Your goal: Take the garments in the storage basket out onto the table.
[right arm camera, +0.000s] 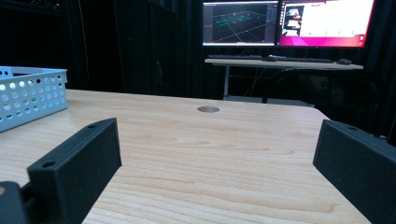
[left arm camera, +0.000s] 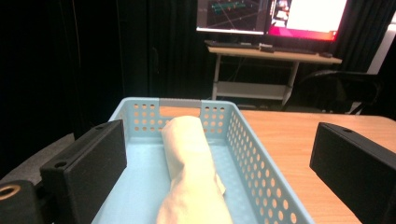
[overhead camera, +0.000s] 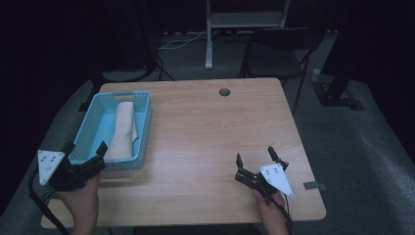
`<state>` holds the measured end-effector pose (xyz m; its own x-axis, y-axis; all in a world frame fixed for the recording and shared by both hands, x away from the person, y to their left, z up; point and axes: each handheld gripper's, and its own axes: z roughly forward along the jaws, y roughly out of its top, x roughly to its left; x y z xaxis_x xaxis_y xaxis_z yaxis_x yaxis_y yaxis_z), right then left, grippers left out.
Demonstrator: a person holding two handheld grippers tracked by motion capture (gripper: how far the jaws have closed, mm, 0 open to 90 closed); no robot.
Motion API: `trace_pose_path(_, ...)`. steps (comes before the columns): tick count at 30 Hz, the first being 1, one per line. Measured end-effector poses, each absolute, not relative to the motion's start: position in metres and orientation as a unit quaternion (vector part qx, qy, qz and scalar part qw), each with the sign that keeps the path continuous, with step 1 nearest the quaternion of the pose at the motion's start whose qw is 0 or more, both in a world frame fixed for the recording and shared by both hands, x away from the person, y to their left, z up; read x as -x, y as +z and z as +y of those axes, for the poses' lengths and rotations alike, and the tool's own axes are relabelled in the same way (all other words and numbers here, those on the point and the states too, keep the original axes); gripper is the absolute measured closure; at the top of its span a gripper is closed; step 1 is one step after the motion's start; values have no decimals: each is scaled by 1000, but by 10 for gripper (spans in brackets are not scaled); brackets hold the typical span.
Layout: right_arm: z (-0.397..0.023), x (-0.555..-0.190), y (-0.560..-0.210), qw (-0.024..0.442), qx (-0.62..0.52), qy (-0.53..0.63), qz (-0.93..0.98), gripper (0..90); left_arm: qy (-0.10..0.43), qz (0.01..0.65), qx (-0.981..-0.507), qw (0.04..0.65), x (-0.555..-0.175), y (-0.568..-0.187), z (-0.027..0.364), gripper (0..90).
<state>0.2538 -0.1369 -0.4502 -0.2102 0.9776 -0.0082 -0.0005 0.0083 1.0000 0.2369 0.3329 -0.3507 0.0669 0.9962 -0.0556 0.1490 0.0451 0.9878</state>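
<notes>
- The cloth (overhead camera: 123, 131) is a cream roll lying lengthwise inside the basket (overhead camera: 90, 128), nearer the basket's right wall, its far end close to the far wall.
- In the left gripper view the cloth (left arm camera: 191, 172) runs from the near edge up toward the basket's handle cut-out, and bare blue floor shows to its left.
- The basket (left arm camera: 261, 179) is light blue plastic with perforated walls; it stands on the left part of the table (overhead camera: 210, 132).
- The left gripper (overhead camera: 84, 152) hangs at the basket's near end, jaws spread wide, one tip by the basket's near left corner and the other over its near rim; it grips nothing.
- The right gripper (overhead camera: 254, 155) is well to the right of the basket, low over bare wood, jaws wide apart and empty.
- A round hole (overhead camera: 224, 91) sits in the tabletop, beyond the basket's far right corner.
- A chair (overhead camera: 274, 61) stands past the table, and monitors (right arm camera: 285, 23) glow behind it, far from the basket.
</notes>
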Motion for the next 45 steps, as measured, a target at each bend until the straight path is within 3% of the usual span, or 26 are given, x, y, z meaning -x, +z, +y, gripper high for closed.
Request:
trace_pose_path(29,-137,-254,-450,445,-443,548,552,2,391,564,-556,469,-272,-342,340,33)
trace_pose_path(45,-137,-254,-450,446,-443,548,552,2,399,570,-556,454,-291,-340,336,33)
